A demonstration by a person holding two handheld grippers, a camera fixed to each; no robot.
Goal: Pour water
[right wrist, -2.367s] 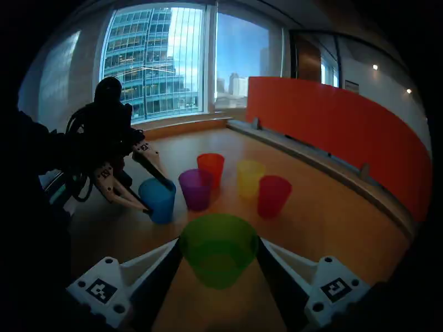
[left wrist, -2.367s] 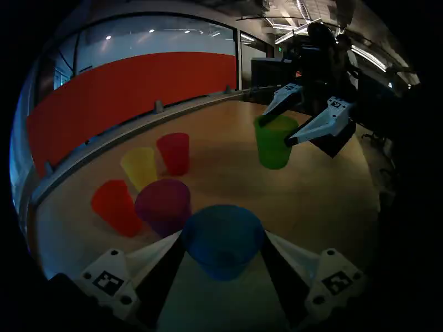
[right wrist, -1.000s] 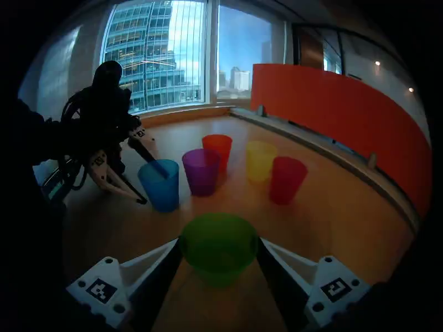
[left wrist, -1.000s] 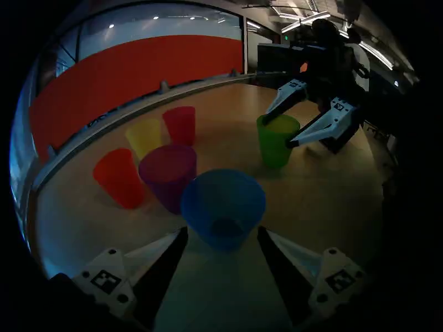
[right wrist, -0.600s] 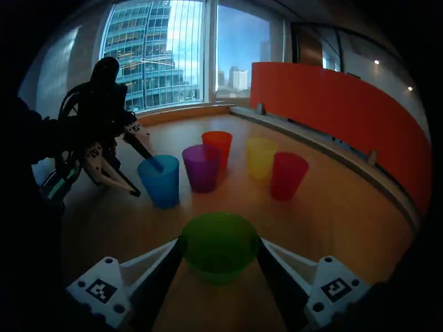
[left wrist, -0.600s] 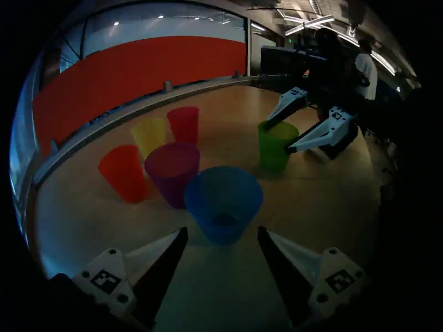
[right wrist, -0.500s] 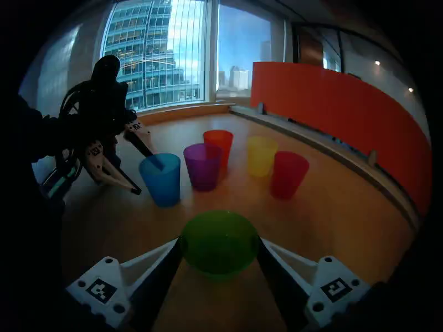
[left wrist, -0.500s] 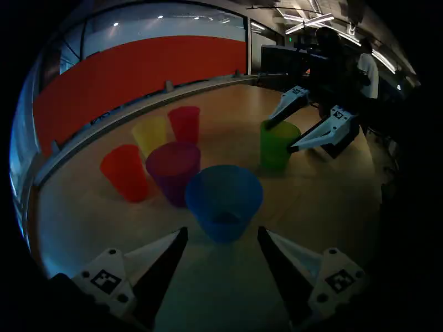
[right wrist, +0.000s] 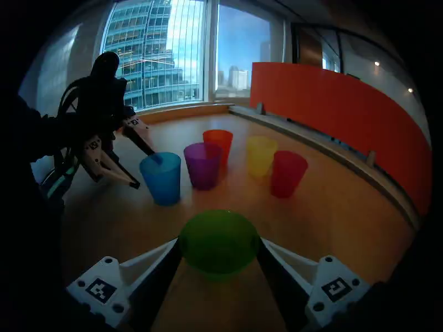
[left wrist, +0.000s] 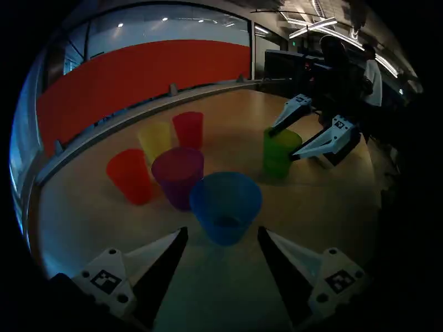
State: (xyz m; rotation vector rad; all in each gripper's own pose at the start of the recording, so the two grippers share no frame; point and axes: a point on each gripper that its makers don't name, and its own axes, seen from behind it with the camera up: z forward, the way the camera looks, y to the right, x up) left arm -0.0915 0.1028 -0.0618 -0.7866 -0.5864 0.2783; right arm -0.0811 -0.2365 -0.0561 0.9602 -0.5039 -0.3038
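Observation:
A blue cup (left wrist: 225, 206) stands upright on the wooden table (left wrist: 310, 210), just ahead of my left gripper (left wrist: 221, 231). That gripper is open, with a gap between each fingertip and the cup. In the right gripper view the left gripper (right wrist: 145, 171) sits beside the blue cup (right wrist: 161, 178), its fingers spread. My right gripper (right wrist: 219, 242) is shut on a green cup (right wrist: 219, 239), both fingers pressing its sides; the cup's mouth tips away from the camera. From the left gripper view, the right gripper (left wrist: 281, 145) grips the green cup (left wrist: 278, 155) near the rim.
Purple (left wrist: 178, 174), orange (left wrist: 130, 174), yellow (left wrist: 155, 138) and red (left wrist: 188, 128) cups cluster left of the blue one. An orange partition (left wrist: 138, 72) runs along the table's far edge. A person (left wrist: 376, 77) stands behind the right gripper. Tall windows (right wrist: 160, 55) lie behind the left gripper.
My left gripper has let go of the blue cup and drawn back, leaving it standing on the table. The green cup in my right gripper has tipped forward, hiding its inside.

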